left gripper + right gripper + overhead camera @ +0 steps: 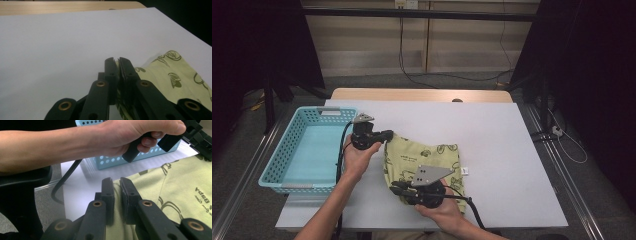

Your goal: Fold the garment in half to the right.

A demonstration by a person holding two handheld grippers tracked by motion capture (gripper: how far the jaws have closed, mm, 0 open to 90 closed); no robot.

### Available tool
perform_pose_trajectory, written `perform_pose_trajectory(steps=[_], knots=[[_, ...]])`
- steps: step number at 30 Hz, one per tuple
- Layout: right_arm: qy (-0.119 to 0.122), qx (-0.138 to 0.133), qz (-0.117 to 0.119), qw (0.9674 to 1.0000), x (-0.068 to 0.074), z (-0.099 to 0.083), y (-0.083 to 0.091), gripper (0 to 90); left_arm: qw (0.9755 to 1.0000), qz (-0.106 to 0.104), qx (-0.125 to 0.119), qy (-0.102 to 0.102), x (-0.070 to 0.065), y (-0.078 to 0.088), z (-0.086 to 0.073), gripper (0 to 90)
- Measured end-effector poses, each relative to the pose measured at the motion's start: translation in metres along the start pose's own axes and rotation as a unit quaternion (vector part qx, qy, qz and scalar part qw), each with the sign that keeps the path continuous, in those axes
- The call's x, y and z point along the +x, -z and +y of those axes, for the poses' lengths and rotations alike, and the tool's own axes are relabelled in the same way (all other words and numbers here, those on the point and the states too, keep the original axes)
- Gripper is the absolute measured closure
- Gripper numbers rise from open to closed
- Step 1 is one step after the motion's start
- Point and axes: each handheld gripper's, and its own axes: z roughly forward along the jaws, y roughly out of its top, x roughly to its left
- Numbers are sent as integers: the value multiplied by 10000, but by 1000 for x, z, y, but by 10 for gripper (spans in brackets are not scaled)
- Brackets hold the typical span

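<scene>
A white table top point(492, 150) carries a blue basket point(287, 150) at its left and a yellow-green printed cloth point(432, 157) near the middle. In the left gripper view, the left gripper point(116, 61) pinches the cloth's edge. In the right gripper view, the right gripper point(117, 182) clamps another edge, seemingly folded.

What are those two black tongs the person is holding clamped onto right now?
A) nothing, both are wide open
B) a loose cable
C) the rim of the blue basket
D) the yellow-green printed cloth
D: in each gripper view the black jaws pinch an edge of the yellow-green printed cloth, the left tongs at one edge, the right tongs at another.
</scene>
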Motion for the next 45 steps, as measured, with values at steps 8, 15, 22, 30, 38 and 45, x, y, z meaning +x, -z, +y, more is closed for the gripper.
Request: perform_pose_trajectory(steps=[8,15,22,30,38,45], knots=[[-1,28,-78,10000,3,-9,2,827,9995,-50,179,-273,-9,-5,1,859],[-69,13,-131,9999,5,-16,8,828,9993,-38,61,-365,-18,-10,4,859],[-135,-108,-258,9995,2,-16,22,827,9995,-68,-79,-311,-25,-17,8,859],[-171,-115,-377,9991,-2,-19,31,827,9991,-133,-29,-410,-34,-30,14,859],[-213,-112,-514,9984,-6,-25,41,827,9992,-244,-255,-200,-40,-41,13,858],[-252,-108,-614,9977,-11,-32,49,828,9990,-322,-179,-268,-43,-50,12,858]])
